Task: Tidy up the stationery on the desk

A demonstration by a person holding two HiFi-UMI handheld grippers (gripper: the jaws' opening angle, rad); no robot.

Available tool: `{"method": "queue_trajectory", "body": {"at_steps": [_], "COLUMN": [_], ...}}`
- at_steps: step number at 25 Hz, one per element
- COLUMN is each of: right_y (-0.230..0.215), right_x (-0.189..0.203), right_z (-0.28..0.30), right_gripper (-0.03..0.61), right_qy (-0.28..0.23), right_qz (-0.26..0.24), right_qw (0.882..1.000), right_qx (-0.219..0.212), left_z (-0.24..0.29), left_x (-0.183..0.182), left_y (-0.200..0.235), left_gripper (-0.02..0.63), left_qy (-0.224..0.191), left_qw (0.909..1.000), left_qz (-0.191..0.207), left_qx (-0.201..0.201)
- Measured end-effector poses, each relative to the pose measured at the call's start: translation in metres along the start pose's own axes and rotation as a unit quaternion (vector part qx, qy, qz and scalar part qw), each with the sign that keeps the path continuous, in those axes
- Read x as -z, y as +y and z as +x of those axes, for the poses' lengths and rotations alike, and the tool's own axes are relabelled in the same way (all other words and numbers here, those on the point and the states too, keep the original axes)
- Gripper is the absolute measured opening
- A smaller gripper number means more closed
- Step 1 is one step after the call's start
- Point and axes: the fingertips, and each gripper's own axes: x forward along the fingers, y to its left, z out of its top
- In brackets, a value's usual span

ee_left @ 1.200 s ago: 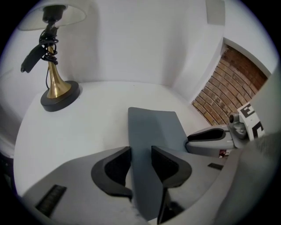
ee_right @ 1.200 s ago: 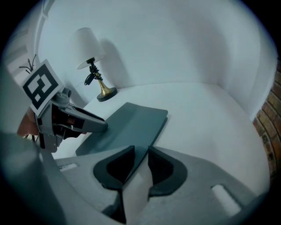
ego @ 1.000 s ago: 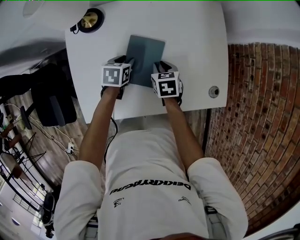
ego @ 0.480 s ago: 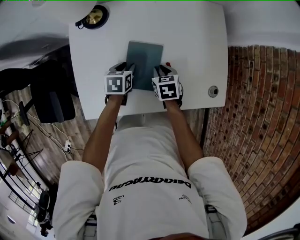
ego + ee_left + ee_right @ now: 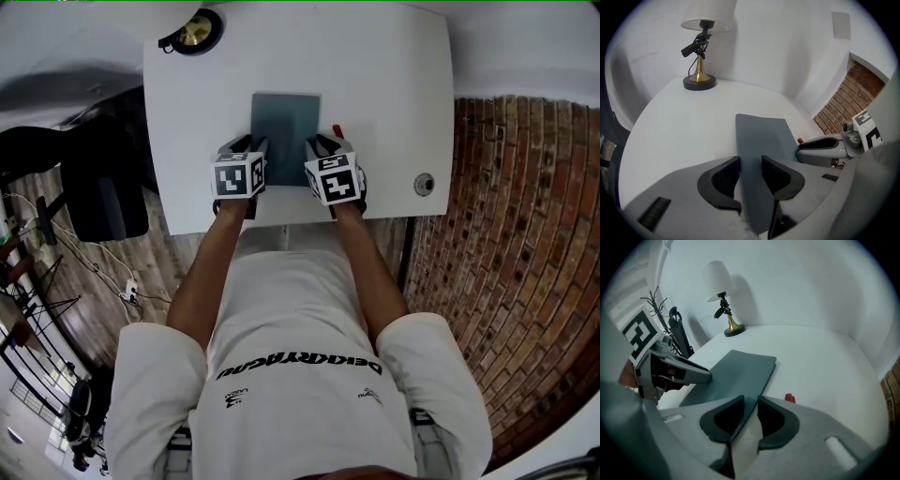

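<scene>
A thin grey-blue mat (image 5: 284, 127) lies flat on the white desk (image 5: 394, 84), square to the desk's near edge. My left gripper (image 5: 258, 146) is shut on the mat's near left edge, and in the left gripper view the mat (image 5: 764, 136) runs between the jaws of that gripper (image 5: 751, 168). My right gripper (image 5: 317, 146) is shut on the near right edge; in the right gripper view the mat (image 5: 736, 373) slips between the jaws of that gripper (image 5: 751, 409). A small red thing (image 5: 789, 398) lies on the desk just right of the mat.
A brass table lamp (image 5: 192, 33) with a white shade stands at the desk's far left corner. A round metal fitting (image 5: 425, 184) sits near the desk's right edge. A brick wall (image 5: 525, 234) runs along the right, and a dark chair (image 5: 103, 202) stands to the left.
The mat has turned from slightly askew to square with the desk and slid toward the near edge. Both grippers moved back toward the person with it.
</scene>
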Motion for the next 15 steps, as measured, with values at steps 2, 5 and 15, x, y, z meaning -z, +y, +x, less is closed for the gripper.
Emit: {"method": "queue_trajectory", "body": {"at_steps": [2,5,15], "right_y": [0.003,0.008,0.016], "right_x": [0.003,0.005,0.009], "right_z": [0.0,-0.002,-0.003], "right_gripper": [0.08,0.08,0.08], "right_qy": [0.0,-0.001,-0.005], "right_qz": [-0.01,-0.025,-0.042], "right_qw": [1.0,1.0,0.999], "right_qx": [-0.003,-0.008,-0.024], "left_z": [-0.003,-0.007,-0.015], "left_x": [0.005,0.013,0.026], "left_y": [0.0,0.001,0.0], "left_gripper": [0.146,0.147,0.147], "left_qy": [0.001,0.003,0.009], "left_qw": [1.0,0.9999,0.9996], "left_qz": [-0.004,-0.012,-0.027], "left_qx": [-0.003,-0.006,0.007]}}
